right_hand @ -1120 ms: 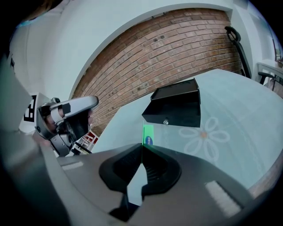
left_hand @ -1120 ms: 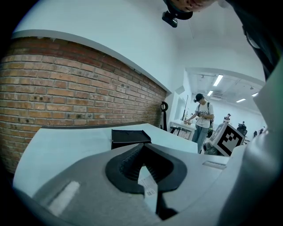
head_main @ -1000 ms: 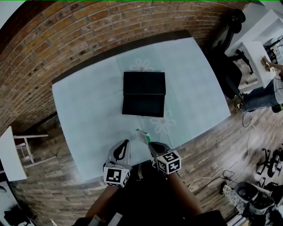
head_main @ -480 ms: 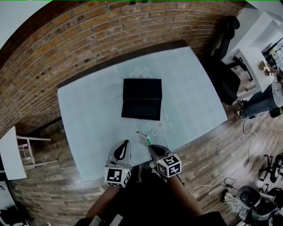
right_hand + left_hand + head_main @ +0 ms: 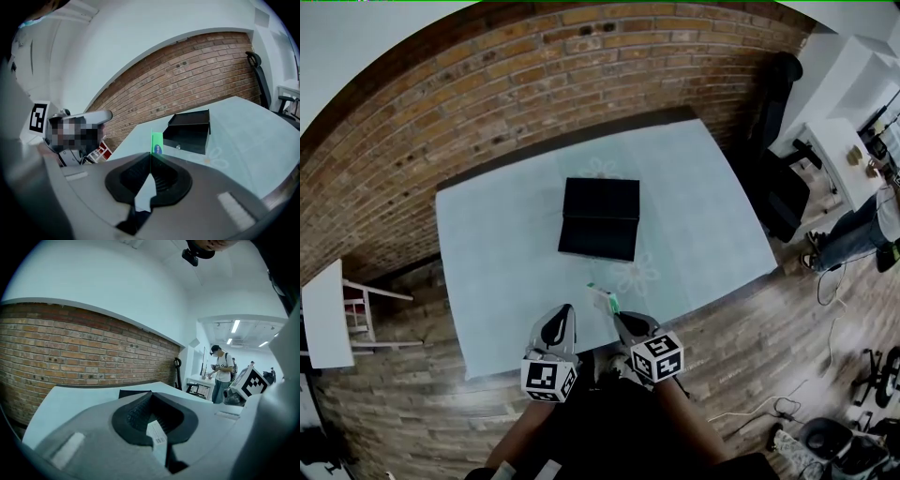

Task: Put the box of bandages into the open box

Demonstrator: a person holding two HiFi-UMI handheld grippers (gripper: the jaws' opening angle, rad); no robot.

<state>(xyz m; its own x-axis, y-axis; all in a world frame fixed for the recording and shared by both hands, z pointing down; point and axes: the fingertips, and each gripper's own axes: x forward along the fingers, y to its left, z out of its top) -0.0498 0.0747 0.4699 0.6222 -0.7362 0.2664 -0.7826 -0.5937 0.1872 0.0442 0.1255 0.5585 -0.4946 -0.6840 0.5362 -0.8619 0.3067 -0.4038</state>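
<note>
Right gripper (image 5: 615,313): jaws closed right down on the box of bandages (image 5: 602,296), a thin white and green carton pinched by one end. In the right gripper view it sticks out past the jaw tips with its green edge up. The carton is held above the near part of the desk (image 5: 497,244), close to the front edge and well short of the open box (image 5: 600,218).

Left gripper (image 5: 563,311): jaws together and gripping nothing. Only a small white barcode label shows in the hollow behind the tips in the left gripper view. It is just beside the right gripper, and both point towards the far side of the desk.

The open box is black and sits around the middle of the desk with its lid laid back flat towards the brick wall (image 5: 487,84). I can't make out anything inside it. A pale blue-green cloth with faint flower prints covers the desk.

A black office chair (image 5: 778,178) stands off the desk's right end, and a person (image 5: 220,373) stands at a white bench beyond it. The floor is wood planks.
</note>
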